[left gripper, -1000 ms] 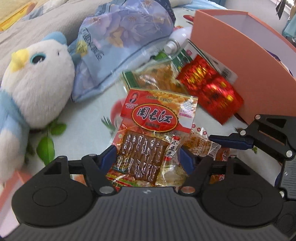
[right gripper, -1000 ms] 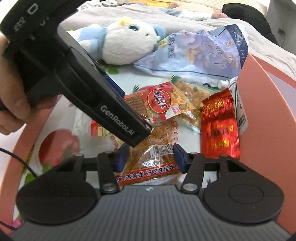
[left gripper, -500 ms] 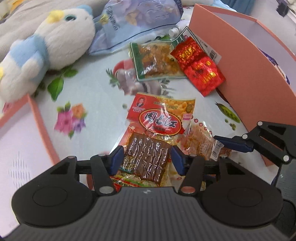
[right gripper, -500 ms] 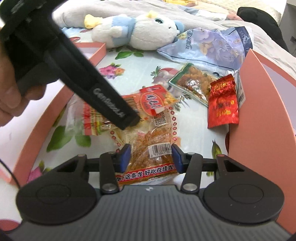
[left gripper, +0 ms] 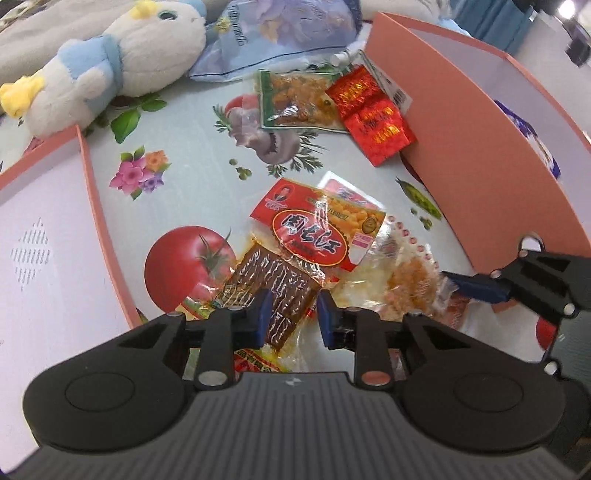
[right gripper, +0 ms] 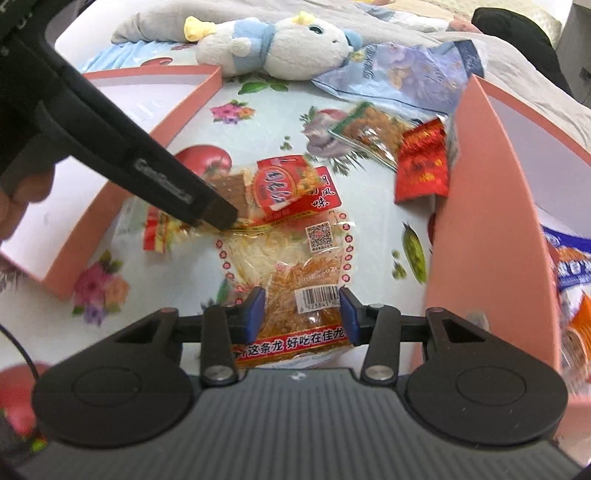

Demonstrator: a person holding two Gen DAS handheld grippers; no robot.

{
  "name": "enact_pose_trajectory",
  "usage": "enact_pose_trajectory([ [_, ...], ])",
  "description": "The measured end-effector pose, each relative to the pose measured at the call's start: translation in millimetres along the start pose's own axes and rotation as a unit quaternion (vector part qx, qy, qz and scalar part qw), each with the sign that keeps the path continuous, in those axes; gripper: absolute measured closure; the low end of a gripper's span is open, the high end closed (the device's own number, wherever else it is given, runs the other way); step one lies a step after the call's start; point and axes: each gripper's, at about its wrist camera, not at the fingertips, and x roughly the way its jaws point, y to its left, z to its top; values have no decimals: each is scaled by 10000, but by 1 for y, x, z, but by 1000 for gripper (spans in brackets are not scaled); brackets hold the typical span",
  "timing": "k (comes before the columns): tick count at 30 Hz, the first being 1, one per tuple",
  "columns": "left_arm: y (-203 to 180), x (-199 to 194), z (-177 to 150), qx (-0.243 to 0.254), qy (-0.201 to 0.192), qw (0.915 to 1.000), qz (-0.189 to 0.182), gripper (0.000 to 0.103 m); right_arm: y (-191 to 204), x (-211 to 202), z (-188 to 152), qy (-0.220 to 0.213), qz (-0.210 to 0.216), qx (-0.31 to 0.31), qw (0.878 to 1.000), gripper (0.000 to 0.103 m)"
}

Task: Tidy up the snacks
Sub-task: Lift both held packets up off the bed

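Observation:
My left gripper (left gripper: 290, 314) is shut on a red snack pack with brown strips (left gripper: 280, 273); the pack hangs lifted above the tablecloth. It also shows in the right wrist view (right gripper: 280, 188), under the left gripper's black body (right gripper: 155, 181). My right gripper (right gripper: 302, 310) is shut on a clear pack of orange shreds with a barcode (right gripper: 303, 273), seen in the left wrist view (left gripper: 402, 280) too. A green-edged snack pack (left gripper: 295, 99) and a red foil pack (left gripper: 373, 118) lie farther off beside the pink box.
A tall pink box (left gripper: 480, 147) stands at the right, with packs inside (right gripper: 572, 273). A shallow pink lid (left gripper: 40, 236) lies at the left. A plush toy (left gripper: 99, 62) and a blue flowered bag (left gripper: 280, 33) lie at the back on the printed tablecloth (left gripper: 184, 177).
Both grippers have pulled back and up with their packs, away from the remaining snacks. The left gripper's fingers have closed tighter on the red pack. The pink lid has come into view.

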Motion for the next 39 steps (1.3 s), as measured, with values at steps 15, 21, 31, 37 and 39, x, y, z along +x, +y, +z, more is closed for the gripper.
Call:
enact_pose_trajectory([
  [15,-20,19,3,2524,762,9634,488,7,5,-14,-16,61,11,-276,9996,57],
  [21,-6,37,19,2474,1155,9619,148,0,5,-13,-18,43,40,-370,9993,57],
  [31,11,40,28,1707,1074,9794,21,3,4,-13,-20,-11,98,-387,9992,57],
  [37,2,28,22,1578,1001,9824,21,22,4,-13,-21,-37,111,-404,9991,57],
  [39,-1,24,18,1496,934,9843,59,31,4,-13,-21,-36,112,-396,9991,57],
])
